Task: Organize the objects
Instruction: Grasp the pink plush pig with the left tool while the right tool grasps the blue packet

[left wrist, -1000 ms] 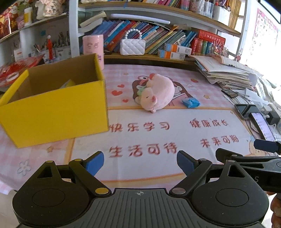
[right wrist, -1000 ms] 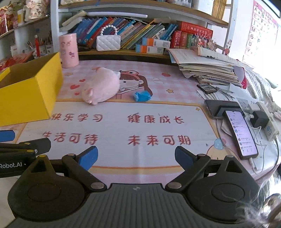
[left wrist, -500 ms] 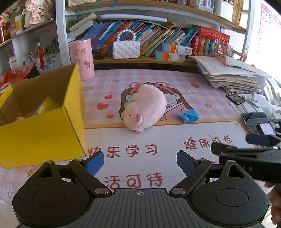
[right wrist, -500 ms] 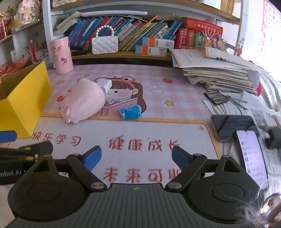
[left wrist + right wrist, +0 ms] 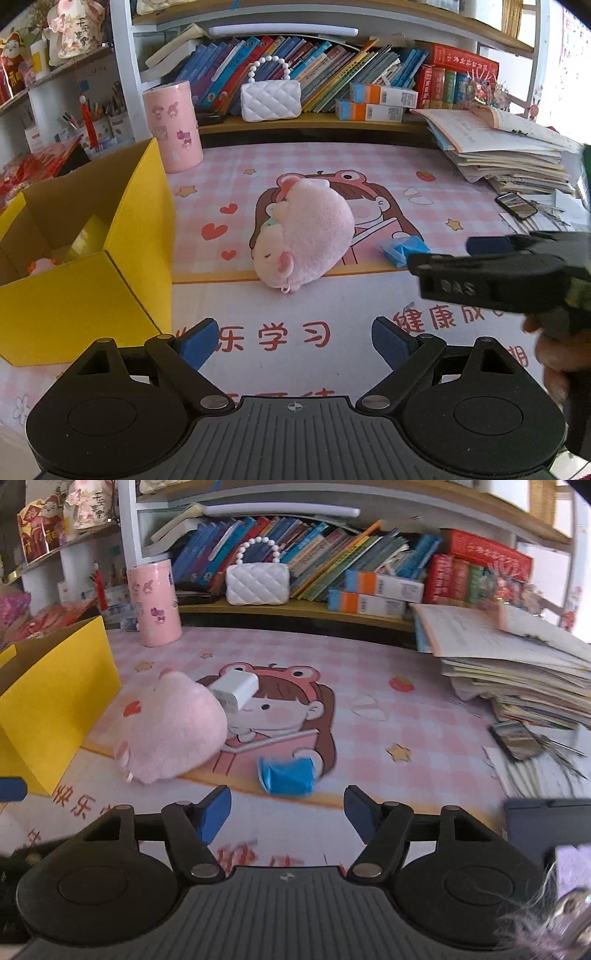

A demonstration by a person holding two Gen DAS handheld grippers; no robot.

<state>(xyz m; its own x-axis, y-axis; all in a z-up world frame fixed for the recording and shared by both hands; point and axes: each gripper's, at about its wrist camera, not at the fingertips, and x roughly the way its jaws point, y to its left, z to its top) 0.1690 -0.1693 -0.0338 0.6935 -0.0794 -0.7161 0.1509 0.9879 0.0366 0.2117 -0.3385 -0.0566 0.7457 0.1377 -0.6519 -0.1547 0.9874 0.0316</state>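
Note:
A pink plush pig lies on the pink desk mat, straight ahead of my open, empty left gripper. A small blue crumpled packet lies just beyond my open, empty right gripper; it also shows in the left wrist view, right of the pig. The pig is to the left in the right wrist view, with a white charger block behind it. An open yellow box stands at the left with items inside. The right gripper reaches in from the right.
A pink cylinder tin and a white quilted purse stand at the back by the bookshelf. A stack of papers and a phone lie at the right. A dark tablet sits near the right gripper.
Both grippers have moved forward over the mat. The pig and the blue packet are nearer. The right gripper now reaches further into the left wrist view. Both stay open.

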